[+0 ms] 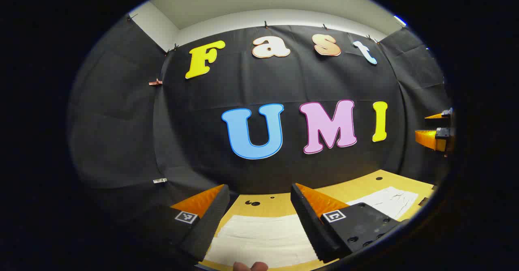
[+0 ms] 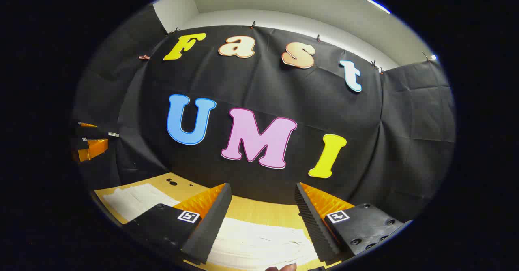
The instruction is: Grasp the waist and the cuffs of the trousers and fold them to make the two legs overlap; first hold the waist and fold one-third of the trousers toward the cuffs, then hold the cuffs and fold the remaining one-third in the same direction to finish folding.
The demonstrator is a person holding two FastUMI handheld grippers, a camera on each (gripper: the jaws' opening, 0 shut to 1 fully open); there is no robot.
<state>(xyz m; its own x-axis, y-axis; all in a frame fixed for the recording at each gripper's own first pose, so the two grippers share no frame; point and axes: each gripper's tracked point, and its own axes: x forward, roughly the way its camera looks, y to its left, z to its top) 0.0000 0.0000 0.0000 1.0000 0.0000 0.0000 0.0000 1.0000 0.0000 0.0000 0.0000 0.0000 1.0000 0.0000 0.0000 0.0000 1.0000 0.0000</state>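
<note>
Ribbed wedge-fingered left tool point(image 1: 259, 210) agape, flat creased trousers point(image 1: 263, 238)

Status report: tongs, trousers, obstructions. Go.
Left tongs open, above the table. Right tongs open, holding nothing. White trousers flat on the table, ungrasped. Nothing in the way.

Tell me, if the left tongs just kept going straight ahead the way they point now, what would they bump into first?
Probably the black cloth wall behind the table. The left tongs stand open above the white trousers on the wooden table, aimed at the wall rather than down; depth is hard to judge.
</note>
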